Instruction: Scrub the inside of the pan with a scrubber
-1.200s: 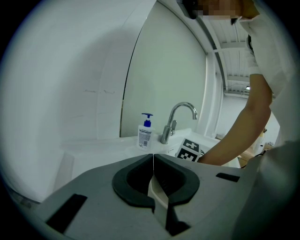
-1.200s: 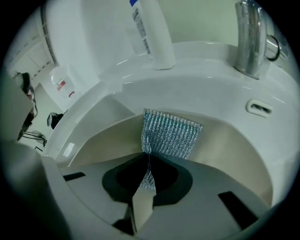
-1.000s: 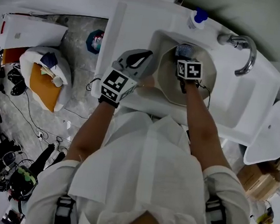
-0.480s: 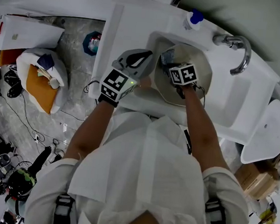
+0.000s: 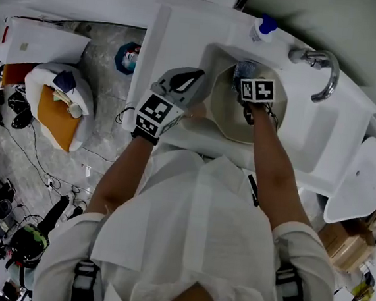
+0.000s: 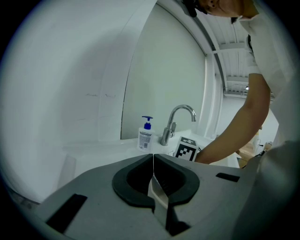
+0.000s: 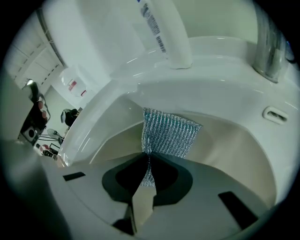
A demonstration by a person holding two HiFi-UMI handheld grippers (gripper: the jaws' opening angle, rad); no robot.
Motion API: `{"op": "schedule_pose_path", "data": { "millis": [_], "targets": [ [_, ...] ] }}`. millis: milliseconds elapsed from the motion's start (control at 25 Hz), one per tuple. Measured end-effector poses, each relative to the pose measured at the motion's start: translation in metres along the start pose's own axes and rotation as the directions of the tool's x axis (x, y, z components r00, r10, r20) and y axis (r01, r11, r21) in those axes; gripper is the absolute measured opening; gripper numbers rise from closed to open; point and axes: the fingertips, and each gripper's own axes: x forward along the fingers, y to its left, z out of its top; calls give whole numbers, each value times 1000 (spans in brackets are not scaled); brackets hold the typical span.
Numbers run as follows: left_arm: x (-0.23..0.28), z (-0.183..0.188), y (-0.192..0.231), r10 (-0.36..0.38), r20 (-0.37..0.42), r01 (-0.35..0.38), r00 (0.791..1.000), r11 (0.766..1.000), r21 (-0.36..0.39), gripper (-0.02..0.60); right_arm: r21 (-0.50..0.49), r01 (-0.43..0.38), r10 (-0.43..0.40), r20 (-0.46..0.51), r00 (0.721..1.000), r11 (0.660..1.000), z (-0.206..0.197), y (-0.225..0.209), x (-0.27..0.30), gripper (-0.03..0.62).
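A cream-coloured pan [image 5: 240,122] sits in the white sink [image 5: 310,148]. My right gripper [image 5: 247,75] reaches steeply down into it and is shut on a silver-blue mesh scrubber [image 5: 243,68]. In the right gripper view the scrubber [image 7: 169,132] hangs from the right gripper [image 7: 148,158] and lies against the pan's far inner wall [image 7: 234,145]. My left gripper [image 5: 195,76] rests at the sink's left edge beside the pan. In the left gripper view the left gripper [image 6: 153,157] has its jaws together, and nothing shows between them.
A soap bottle [image 5: 263,25] with a blue pump stands behind the sink, and a chrome faucet [image 5: 320,68] rises at its right. A white basin [image 5: 361,176] lies further right. On the floor to the left are cables and an orange-and-white bag [image 5: 53,104].
The right gripper swept the scrubber to the pan's left side and back to the far wall. The left gripper has stayed where it was.
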Motion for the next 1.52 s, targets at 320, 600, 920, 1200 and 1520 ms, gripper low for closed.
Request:
{"op": "schedule_pose_path", "data": {
  "millis": [320,600,920,1200,1520],
  "targets": [
    [4,6,-5,-17,12,17,1000,1000,10,18,-79,-185,178,-87,980,980,-29,64,5,32],
    [7,12,-11,-34,31,34,999,999,15,18,-122,-301,269,-223,937,946,-73,97,-8,32],
    [11,12,-15,-42,38,42,998,999,11,18,-152,-394,287,-463,839,907,-135,98,-32,32],
    [9,11,-16,-41,35,41,999,999,13,18,-93,-342,301,-298,906,935,-95,102,-15,32],
    [2,8,-18,-29,32,29,999,1000,11,18,-21,-330,324,-143,935,944,-60,104,-12,32]
  ]
}}
